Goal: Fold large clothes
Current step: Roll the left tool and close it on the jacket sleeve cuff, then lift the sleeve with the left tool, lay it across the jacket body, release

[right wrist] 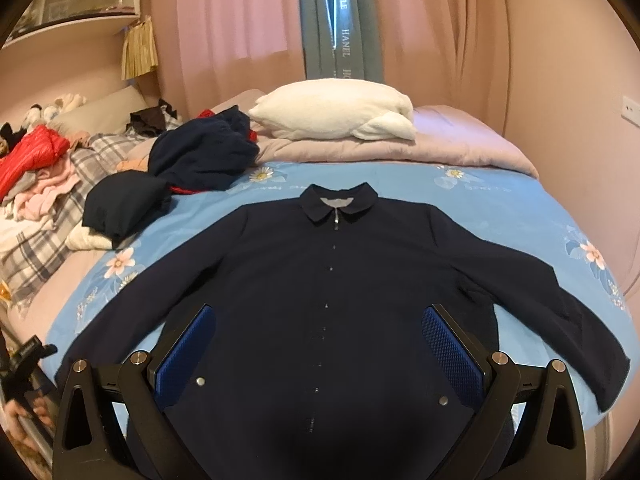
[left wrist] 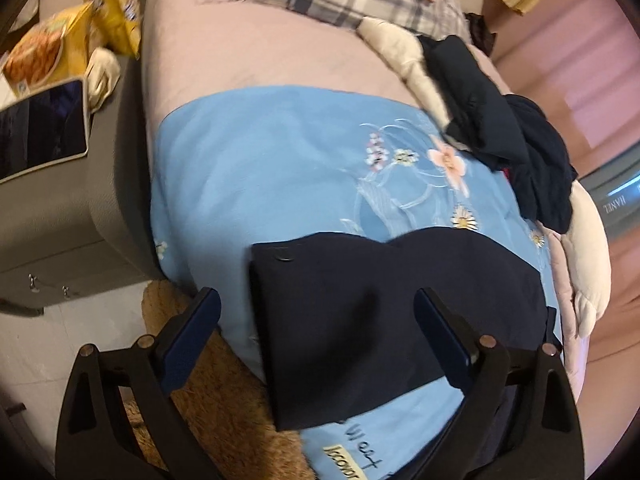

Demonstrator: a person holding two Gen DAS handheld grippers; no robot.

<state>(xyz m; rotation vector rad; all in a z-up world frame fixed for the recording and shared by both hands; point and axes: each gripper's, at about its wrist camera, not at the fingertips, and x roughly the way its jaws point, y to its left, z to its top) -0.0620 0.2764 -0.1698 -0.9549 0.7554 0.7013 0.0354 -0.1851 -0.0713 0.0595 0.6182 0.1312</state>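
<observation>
Pink-curtained bedroom [right wrist: 224,20], bed under a light-blue floral blanket [right wrist: 400,184]. Spread flat on it, front up and zipped, collar toward the curtains: a navy jacket [right wrist: 328,280], both sleeves angled outward. Just above its lower front, the right gripper [right wrist: 320,344], jaws wide and clamping nothing. Over the cuff of one sleeve [left wrist: 340,320] near the bed's edge, the left gripper [left wrist: 318,336], released too, fingers [left wrist: 200,320] either side of the cloth without pressing it; left-wrist view blurred. Farther up the bed: crumpled dark clothes [right wrist: 200,152], a white pillow [right wrist: 336,114], plaid fabric [right wrist: 44,240], a red garment [right wrist: 32,152].
</observation>
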